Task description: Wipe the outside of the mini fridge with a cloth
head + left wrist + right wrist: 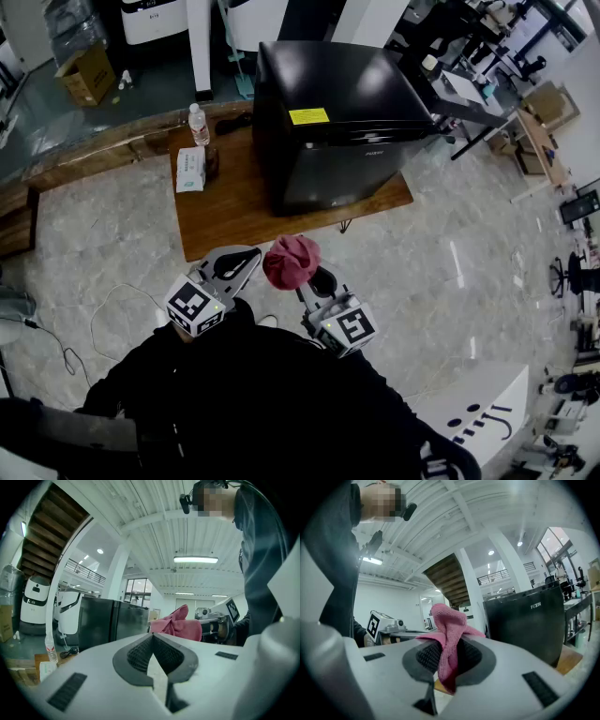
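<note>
Ok: right claw point(315, 281) pinches the pink cloth point(292, 261). The cloth is bunched and sticks up above the pads; in the right gripper view a tail of it hangs down between the jaws. Left claw point(242, 262) is pressed together at the tips with nothing in it. It sits just beside the right claw, on its left, and is not touching the cloth as far as I can tell.

Mini fridge point(342, 108) is ahead of both claws and a bit right, well apart from them. It stands on the right end of a low wooden table point(234, 211). Its front bottom edge sits back from the table's near edge, and its right side is near the table's right end. The table's near-left corner lies just ahead of the left claw.

Bare marble floor point(450, 272) ahead-right of the right claw is open along the fridge's front and right side.

Ahead-left of the left claw, on the table, are a water bottle point(197, 124) and a white carton point(190, 170), both clear of the fridge's left side. A thin cable point(98, 314) loops on the floor left of the left claw.
</note>
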